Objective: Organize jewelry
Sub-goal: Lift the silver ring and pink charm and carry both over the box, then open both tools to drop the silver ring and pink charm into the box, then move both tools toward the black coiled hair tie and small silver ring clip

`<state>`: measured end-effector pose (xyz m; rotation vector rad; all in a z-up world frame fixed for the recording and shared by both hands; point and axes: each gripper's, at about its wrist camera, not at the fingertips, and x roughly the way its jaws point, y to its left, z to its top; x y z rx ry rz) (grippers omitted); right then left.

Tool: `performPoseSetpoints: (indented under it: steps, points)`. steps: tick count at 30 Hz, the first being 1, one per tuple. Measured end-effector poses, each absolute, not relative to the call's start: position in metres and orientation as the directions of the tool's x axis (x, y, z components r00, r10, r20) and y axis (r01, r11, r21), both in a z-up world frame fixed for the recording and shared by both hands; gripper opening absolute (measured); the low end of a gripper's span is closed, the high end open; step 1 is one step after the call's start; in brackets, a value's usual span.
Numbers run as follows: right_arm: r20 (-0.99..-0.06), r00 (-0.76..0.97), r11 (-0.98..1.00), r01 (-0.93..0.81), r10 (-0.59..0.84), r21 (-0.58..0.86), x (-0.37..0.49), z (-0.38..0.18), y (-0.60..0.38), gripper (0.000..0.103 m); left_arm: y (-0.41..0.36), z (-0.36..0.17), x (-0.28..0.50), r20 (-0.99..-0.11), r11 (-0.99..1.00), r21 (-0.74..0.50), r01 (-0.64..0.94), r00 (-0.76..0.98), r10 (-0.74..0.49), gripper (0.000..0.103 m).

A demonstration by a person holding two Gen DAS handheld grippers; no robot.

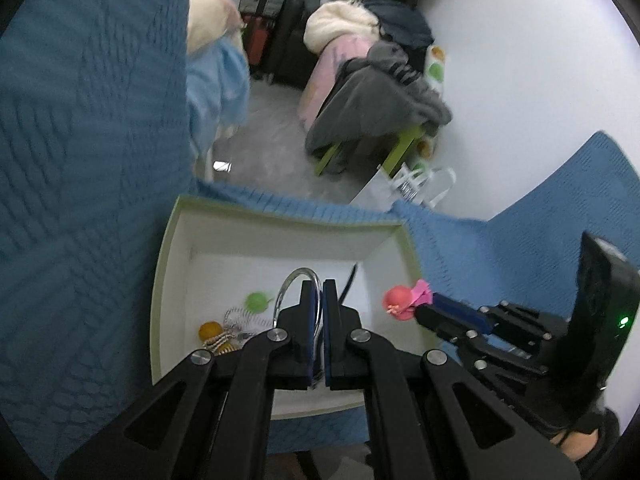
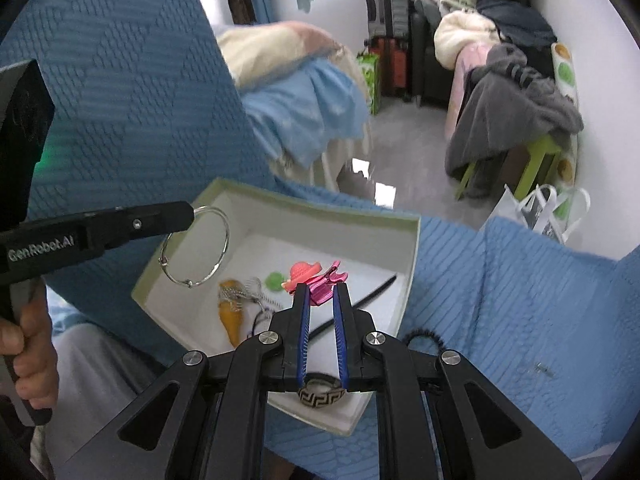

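A white box with a pale green rim (image 1: 160, 280) (image 2: 320, 208) sits on a blue quilted blanket. My left gripper (image 1: 319, 286) (image 2: 192, 213) hangs over the box, shut on a thin silver bangle (image 1: 294, 274) (image 2: 227, 240). My right gripper (image 2: 320, 290) (image 1: 424, 308) is over the box's right side, shut on a pink and coral hair clip (image 2: 308, 270) (image 1: 400, 300). In the box lie an orange piece with a silver chain (image 2: 232, 312) (image 1: 210, 330), a green piece (image 2: 274, 280) (image 1: 256, 301), a patterned black band (image 2: 322, 394) and a black stick (image 2: 360, 300).
A black scrunchie (image 2: 424, 336) lies on the blanket (image 2: 500, 300) right of the box. Beyond the blanket's edge are grey floor (image 2: 400, 148), a bed with light blue bedding (image 2: 304, 112), clothes heaped on a green stool (image 2: 516, 120), suitcases (image 2: 388, 60) and a white bag (image 2: 540, 208).
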<state>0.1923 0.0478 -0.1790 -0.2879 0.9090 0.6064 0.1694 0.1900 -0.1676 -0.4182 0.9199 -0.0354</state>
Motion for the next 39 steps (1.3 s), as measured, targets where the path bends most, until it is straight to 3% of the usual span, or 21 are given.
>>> performPoseSetpoints:
  steps: [11, 12, 13, 15, 19, 29, 39]
  points:
    - [-0.850, 0.398, 0.799, -0.600, 0.345, 0.043, 0.191, -0.207, 0.041, 0.011, 0.185, -0.198, 0.167, -0.805, 0.909, -0.380, -0.170, 0.545, -0.234, 0.003]
    - [-0.849, 0.394, 0.798, -0.600, 0.351, 0.052, 0.192, -0.206, 0.040, 0.016, 0.184, -0.197, 0.166, -0.801, 0.905, -0.390, -0.169, 0.547, -0.243, 0.009]
    - [-0.845, 0.394, 0.796, -0.602, 0.362, 0.061, 0.194, -0.203, 0.038, 0.025, 0.184, -0.195, 0.166, -0.804, 0.904, -0.388, -0.180, 0.545, -0.237, 0.031]
    - [-0.831, 0.396, 0.788, -0.611, 0.390, 0.079, 0.193, -0.197, 0.035, 0.028, 0.182, -0.187, 0.164, -0.802, 0.909, -0.368, -0.196, 0.562, -0.203, 0.053]
    - [-0.794, 0.443, 0.781, -0.621, 0.416, 0.063, 0.193, -0.179, 0.026, 0.028, 0.165, -0.166, 0.161, -0.770, 0.934, -0.318, -0.164, 0.619, -0.154, 0.053]
    - [-0.735, 0.551, 0.806, -0.592, 0.395, -0.010, 0.207, -0.153, -0.041, 0.028, 0.120, -0.152, 0.172, -0.696, 0.914, -0.387, -0.121, 0.689, -0.204, 0.051]
    - [-0.765, 0.559, 0.854, -0.520, 0.319, -0.024, 0.246, -0.180, -0.132, 0.027, 0.043, -0.175, 0.205, -0.704, 0.915, -0.402, -0.044, 0.653, -0.278, 0.028]
